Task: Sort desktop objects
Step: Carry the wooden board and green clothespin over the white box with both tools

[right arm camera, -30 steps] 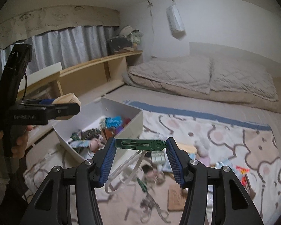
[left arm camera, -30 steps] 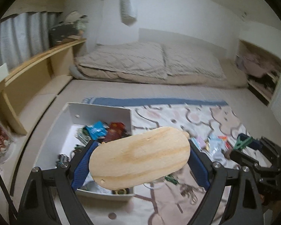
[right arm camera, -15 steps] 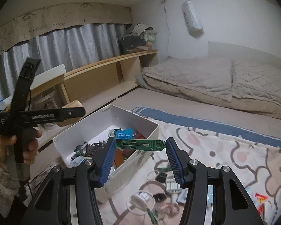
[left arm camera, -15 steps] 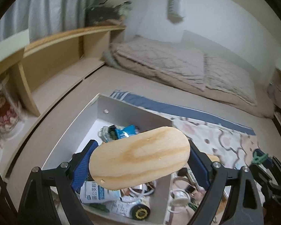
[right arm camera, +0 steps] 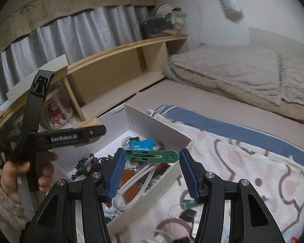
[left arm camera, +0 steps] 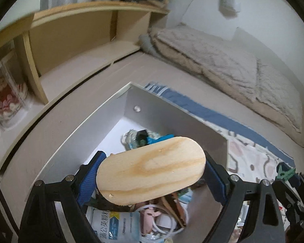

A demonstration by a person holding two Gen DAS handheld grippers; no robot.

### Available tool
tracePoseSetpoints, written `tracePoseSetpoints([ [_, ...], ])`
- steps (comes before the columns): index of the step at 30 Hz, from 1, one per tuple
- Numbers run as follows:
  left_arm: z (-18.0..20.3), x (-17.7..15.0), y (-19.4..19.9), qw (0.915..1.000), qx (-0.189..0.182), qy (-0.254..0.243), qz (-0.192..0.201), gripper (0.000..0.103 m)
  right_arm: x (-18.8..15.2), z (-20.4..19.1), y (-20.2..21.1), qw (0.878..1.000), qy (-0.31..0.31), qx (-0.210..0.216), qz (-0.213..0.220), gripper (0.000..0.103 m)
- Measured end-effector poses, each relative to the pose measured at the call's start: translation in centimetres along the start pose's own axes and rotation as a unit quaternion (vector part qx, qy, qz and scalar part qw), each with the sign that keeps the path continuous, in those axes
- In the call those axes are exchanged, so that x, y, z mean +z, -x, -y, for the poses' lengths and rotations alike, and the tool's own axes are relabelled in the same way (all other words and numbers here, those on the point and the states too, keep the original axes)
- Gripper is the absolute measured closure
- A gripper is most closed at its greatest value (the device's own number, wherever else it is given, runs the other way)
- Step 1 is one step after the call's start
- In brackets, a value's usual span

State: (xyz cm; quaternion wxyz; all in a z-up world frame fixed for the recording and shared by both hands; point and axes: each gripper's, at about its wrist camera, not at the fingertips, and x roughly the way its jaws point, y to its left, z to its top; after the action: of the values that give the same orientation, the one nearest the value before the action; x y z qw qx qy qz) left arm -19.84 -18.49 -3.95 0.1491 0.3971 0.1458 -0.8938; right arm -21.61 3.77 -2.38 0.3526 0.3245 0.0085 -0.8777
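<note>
Two handheld grippers hover over a white box (left arm camera: 156, 109) of small clutter set on a bed, beside a patterned blanket (right arm camera: 243, 162).

The left gripper (left arm camera: 152, 174) has its jaws spread wide and clamped on the long ends of an oval wooden board (left arm camera: 151, 170). The board hangs flat above the near half of the box, tilted down towards it.

The right gripper (right arm camera: 152, 158) has its jaws part-closed on the two ends of a green plastic clip (right arm camera: 152, 156), held level. It sits above the box's near right wall, with the box's contents at 12 o'clock from it. A white loop of cord (right arm camera: 135, 184) dangles below the clip; whether it is attached, I cannot tell.

A hand (right arm camera: 24, 174) grips the left gripper's handle at 9 o'clock in the right view.

To drop well, each item should probably be lowered close to the pile before the jaws let go. The board looks broad enough to catch a wall, so it wants centring over open space. The clip would need to clear the rim first.
</note>
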Motion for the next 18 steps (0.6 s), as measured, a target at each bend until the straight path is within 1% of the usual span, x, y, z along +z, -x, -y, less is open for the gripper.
tracePoseSetpoints([
  [2, -0.8, 0.3, -0.7, 0.9999, 0.005, 0.01, -0.003, 0.011, 0.5, -0.3, -1.4, 1.0, 0.008, 0.009, -0.011, 0.048],
  [7, -3.4, 0.2, -1.6, 0.9981, 0.013, 0.06, 0.002, 0.011, 1.6, -1.3, -5.7, 0.998, 0.015, 0.043, -0.05, 0.048],
  [9, -4.2, 0.3, -2.1, 0.997, 0.013, 0.076, -0.009, 0.011, 1.7, -1.7, -7.3, 0.996, 0.017, 0.056, -0.067, 0.048],
  [11, -4.6, 0.7, -2.2, 0.9963, 0.005, 0.084, -0.015, 0.011, 1.7, -2.4, -9.2, 0.993, 0.017, 0.072, -0.089, 0.048],
  [14, -4.9, 1.4, -1.8, 0.9962, 0.004, 0.086, -0.012, 0.011, 1.5, -3.2, -11.7, 0.989, 0.015, 0.089, -0.121, 0.048],
  [16, -5.2, 2.0, -1.6, 0.9947, -0.009, 0.101, -0.016, 0.011, 1.1, -3.9, -13.2, 0.985, 0.016, 0.1, -0.14, 0.048],
  [18, -5.4, 2.4, -1.5, 0.9932, -0.024, 0.112, -0.018, 0.011, 0.7, -4.4, -14.4, 0.982, 0.018, 0.102, -0.155, 0.048],
])
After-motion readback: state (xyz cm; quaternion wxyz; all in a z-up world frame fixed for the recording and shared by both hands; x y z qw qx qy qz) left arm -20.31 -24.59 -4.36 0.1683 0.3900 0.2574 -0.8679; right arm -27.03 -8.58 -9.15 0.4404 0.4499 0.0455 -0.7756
